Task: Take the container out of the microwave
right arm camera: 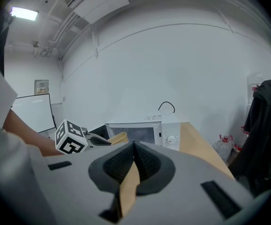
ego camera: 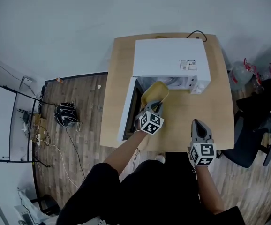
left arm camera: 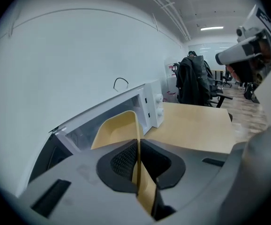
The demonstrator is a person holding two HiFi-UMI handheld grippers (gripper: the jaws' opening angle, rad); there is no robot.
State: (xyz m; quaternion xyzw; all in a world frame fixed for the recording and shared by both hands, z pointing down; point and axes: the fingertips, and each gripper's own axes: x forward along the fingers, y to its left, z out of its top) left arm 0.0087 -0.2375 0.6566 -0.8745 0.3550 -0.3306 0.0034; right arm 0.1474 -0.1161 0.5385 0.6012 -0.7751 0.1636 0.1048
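The white microwave point(ego camera: 170, 62) stands at the back of the wooden table point(ego camera: 182, 121), its door point(ego camera: 127, 110) swung open to the left. The yellow container point(ego camera: 154, 92) hangs just outside the microwave's mouth, tilted. My left gripper point(ego camera: 154, 108) is shut on its near rim. In the left gripper view the pads pinch the thin yellow wall of the container point(left arm camera: 113, 128) in my left gripper point(left arm camera: 138, 146), with the microwave point(left arm camera: 150, 102) behind. My right gripper point(ego camera: 199, 125) hovers over the table's front right, shut and empty. In the right gripper view the right gripper point(right arm camera: 134, 149) faces the microwave point(right arm camera: 166, 130) and the container point(right arm camera: 118, 138).
A black cable point(ego camera: 196, 33) loops off the microwave's back. An office chair with a dark jacket point(ego camera: 262, 118) stands right of the table, plastic bottles point(ego camera: 241, 74) beyond it. A black bag point(ego camera: 66, 114) and cords lie on the floor at the left.
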